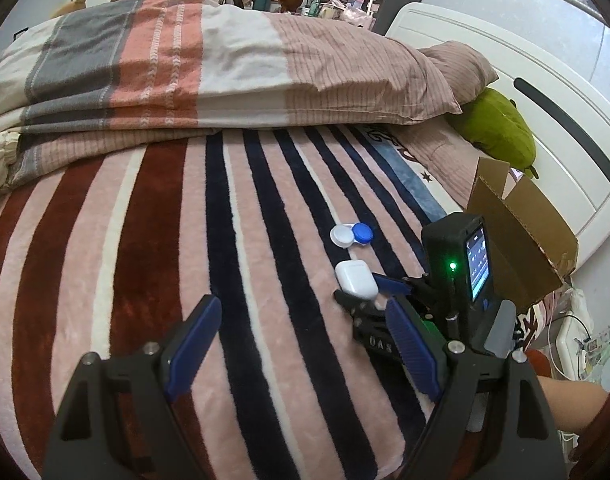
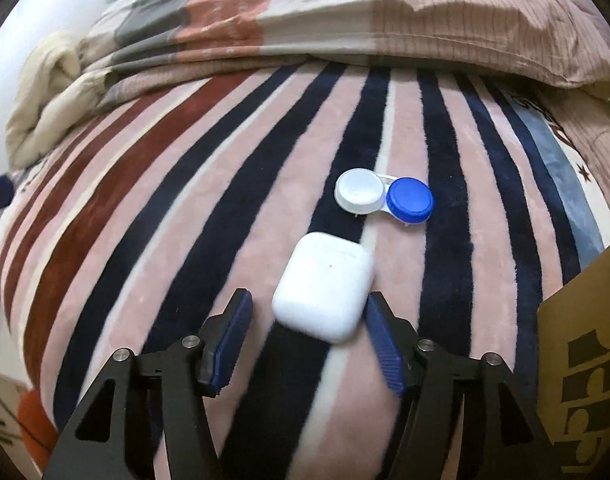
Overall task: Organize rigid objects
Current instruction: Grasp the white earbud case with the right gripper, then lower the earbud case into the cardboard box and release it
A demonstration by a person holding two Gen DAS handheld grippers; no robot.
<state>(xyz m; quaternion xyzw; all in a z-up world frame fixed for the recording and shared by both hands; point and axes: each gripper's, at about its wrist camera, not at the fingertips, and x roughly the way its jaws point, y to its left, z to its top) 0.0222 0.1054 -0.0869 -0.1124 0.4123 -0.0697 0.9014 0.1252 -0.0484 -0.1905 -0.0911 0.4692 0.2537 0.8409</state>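
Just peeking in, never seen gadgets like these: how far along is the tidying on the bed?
Nothing looks put away yet. The white earbud case and the contact lens case both lie on the striped blanket. The right gripper is open around the earbud case, not closed on it. The left gripper is open and empty. The cardboard box sits nearby; its inside is hidden.

Earbud case (image 2: 324, 286): white plastic, smooth, slightly glossy. Contact lens case (image 2: 384, 197), just beyond the earbud case: plastic, one translucent white cap, one ribbed glossy blue. Blanket (image 2: 185, 216) beneath both: plush striped fleece, matt. Cardboard box (image 1: 521, 236), right of the earbud case: matt brown corrugated paperboard. Gripper pads (image 2: 385, 344): ribbed blue plastic.
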